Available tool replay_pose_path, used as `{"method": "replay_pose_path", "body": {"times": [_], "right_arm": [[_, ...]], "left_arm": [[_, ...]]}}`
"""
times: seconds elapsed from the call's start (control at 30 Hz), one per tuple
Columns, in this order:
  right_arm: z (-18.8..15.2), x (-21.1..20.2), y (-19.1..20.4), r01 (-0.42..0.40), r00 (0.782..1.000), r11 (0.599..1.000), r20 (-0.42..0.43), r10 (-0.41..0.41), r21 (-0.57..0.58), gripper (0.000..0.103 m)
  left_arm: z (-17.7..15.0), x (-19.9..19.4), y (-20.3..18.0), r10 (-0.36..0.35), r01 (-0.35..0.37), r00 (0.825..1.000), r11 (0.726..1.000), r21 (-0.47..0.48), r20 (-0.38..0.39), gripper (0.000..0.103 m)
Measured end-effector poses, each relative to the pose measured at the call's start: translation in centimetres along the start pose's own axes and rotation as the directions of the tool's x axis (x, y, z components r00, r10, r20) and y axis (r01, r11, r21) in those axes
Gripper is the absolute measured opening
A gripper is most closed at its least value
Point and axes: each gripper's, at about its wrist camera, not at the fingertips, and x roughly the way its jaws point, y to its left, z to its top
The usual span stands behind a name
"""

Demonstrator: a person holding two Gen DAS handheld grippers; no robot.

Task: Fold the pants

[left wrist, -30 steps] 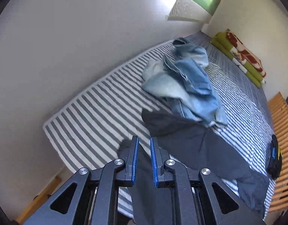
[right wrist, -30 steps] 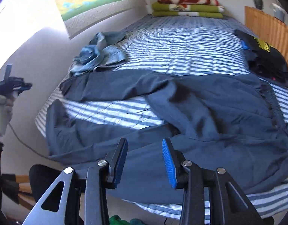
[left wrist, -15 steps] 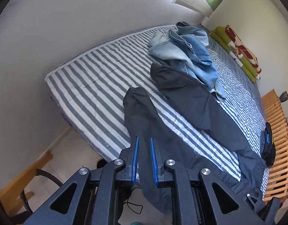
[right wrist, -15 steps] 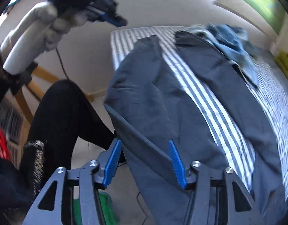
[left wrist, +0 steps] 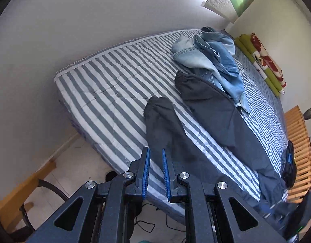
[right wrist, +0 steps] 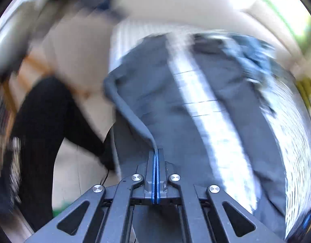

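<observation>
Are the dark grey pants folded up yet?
No. The dark grey pants lie spread on the striped mattress, legs apart; the right gripper pinches one edge.

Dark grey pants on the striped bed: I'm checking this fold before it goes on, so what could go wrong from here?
The right gripper pinches only a thin edge of the dark grey pants; it may slip out. One leg end lies against the blue denim jeans, which could drag along. The left gripper holds nothing, so the fabric may bunch.
</observation>
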Motion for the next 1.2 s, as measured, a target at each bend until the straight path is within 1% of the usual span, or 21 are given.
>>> {"method": "replay_pose_path", "body": {"times": [0.07, 0.13, 0.2, 0.23, 0.3, 0.37, 0.43, 0.5, 0.6, 0.67, 0.73, 0.77, 0.8, 0.83, 0.87, 0.9, 0.97, 1.03, 1.07, 1.13, 1.2], "right_arm": [[0.7, -1.4, -5.2, 0.021, 0.999, 0.987, 0.044, -0.028, 0.158, 0.0], [0.9, -2.1, -10.0, 0.095, 0.993, 0.95, 0.044, -0.113, 0.297, 0.0], [0.9, -1.8, -12.9, 0.143, 0.987, 0.927, 0.019, -0.16, 0.347, 0.0], [0.7, -1.3, -14.0, 0.185, 0.981, 0.917, -0.006, -0.195, 0.354, 0.0], [0.3, 0.1, -15.2, 0.243, 0.97, 0.905, -0.06, -0.237, 0.35, 0.0], [-0.3, 1.4, -15.9, 0.256, 0.967, 0.898, -0.095, -0.237, 0.359, 0.0], [-0.8, 1.9, -16.2, 0.25, 0.968, 0.897, -0.098, -0.23, 0.365, 0.0], [-1.2, 2.2, -16.3, 0.254, 0.967, 0.893, -0.098, -0.234, 0.373, 0.0], [-2.0, 1.7, -16.8, 0.247, 0.969, 0.886, -0.091, -0.23, 0.393, 0.0], [-2.3, 1.3, -16.7, 0.243, 0.97, 0.884, -0.083, -0.23, 0.398, 0.0], [-2.4, 1.1, -16.4, 0.237, 0.971, 0.883, -0.075, -0.226, 0.405, 0.0], [-2.4, 1.1, -16.5, 0.233, 0.972, 0.883, -0.074, -0.222, 0.406, 0.0], [-2.3, 1.1, -16.3, 0.232, 0.972, 0.884, -0.074, -0.221, 0.407, 0.0], [-2.3, 1.0, -16.2, 0.232, 0.972, 0.883, -0.073, -0.221, 0.407, 0.0], [-2.2, 0.9, -15.9, 0.231, 0.972, 0.882, -0.07, -0.223, 0.411, 0.001], [-2.2, 0.6, -15.7, 0.23, 0.973, 0.881, -0.066, -0.222, 0.414, 0.001], [-2.3, -0.6, -15.2, 0.226, 0.973, 0.884, -0.047, -0.227, 0.409, 0.001], [-2.6, -2.4, -14.6, 0.231, 0.97, 0.891, -0.023, -0.241, 0.392, 0.001], [-2.8, -3.3, -14.3, 0.225, 0.971, 0.893, -0.012, -0.239, 0.389, 0.001], [-3.3, -5.8, -13.9, 0.188, 0.976, 0.903, 0.028, -0.216, 0.385, 0.001], [-3.6, -7.8, -13.7, 0.167, 0.976, 0.911, 0.069, -0.208, 0.378, 0.001]], "left_arm": [[0.4, 0.9, -0.9, -0.003, 0.003, 1.0, 1.0, 0.022, -0.011, 0.013], [0.7, 2.0, -2.1, 0.004, -0.003, 1.0, 0.998, 0.055, -0.021, 0.023], [0.9, 3.3, -3.5, 0.003, 0.001, 0.999, 0.995, 0.096, -0.037, 0.031], [0.9, 4.2, -4.2, 0.003, 0.003, 0.999, 0.993, 0.117, -0.053, 0.035], [0.7, 5.9, -5.0, -0.002, 0.014, 0.996, 0.99, 0.137, -0.086, 0.036], [0.3, 7.9, -5.8, -0.015, 0.035, 0.992, 0.987, 0.154, -0.128, 0.043], [-0.4, 9.5, -6.4, -0.022, 0.049, 0.987, 0.984, 0.171, -0.16, 0.056], [-1.4, 10.4, -6.9, -0.057, 0.089, 0.98, 0.982, 0.165, -0.192, 0.056], [-3.1, 9.4, -7.1, -0.128, 0.155, 0.976, 0.976, 0.152, -0.173, 0.057], [-4.4, 8.4, -7.7, -0.117, 0.145, 0.982, 0.969, 0.198, -0.149, 0.059], [-5.9, 8.3, -9.0, -0.08, 0.119, 0.988, 0.942, 0.314, -0.133, 0.07], [-6.4, 8.9, -9.5, -0.026, 0.072, 0.991, 0.928, 0.367, -0.129, 0.07], [-6.7, 9.6, -9.6, 0.037, 0.015, 0.992, 0.919, 0.395, -0.125, 0.065], [-6.8, 10.3, -9.9, 0.074, -0.012, 0.988, 0.911, 0.412, -0.134, 0.033], [-6.9, 10.8, -10.0, 0.084, -0.01, 0.984, 0.909, 0.418, -0.159, 0.017], [-6.8, 10.9, -10.0, 0.074, 0.005, 0.981, 0.913, 0.408, -0.177, 0.015], [-6.6, 9.5, -10.3, 0.028, 0.042, 0.985, 0.917, 0.396, -0.17, 0.011], [-6.4, 6.7, -10.2, -0.061, 0.119, 0.983, 0.93, 0.349, -0.172, 0.009], [-6.3, 5.0, -10.0, -0.12, 0.173, 0.976, 0.932, 0.318, -0.18, 0.009], [-5.9, 1.7, -9.5, -0.218, 0.26, 0.96, 0.927, 0.269, -0.176, 0.008], [-5.1, -1.1, -9.1, -0.3, 0.328, 0.942, 0.918, 0.221, -0.152, 0.008]]}}
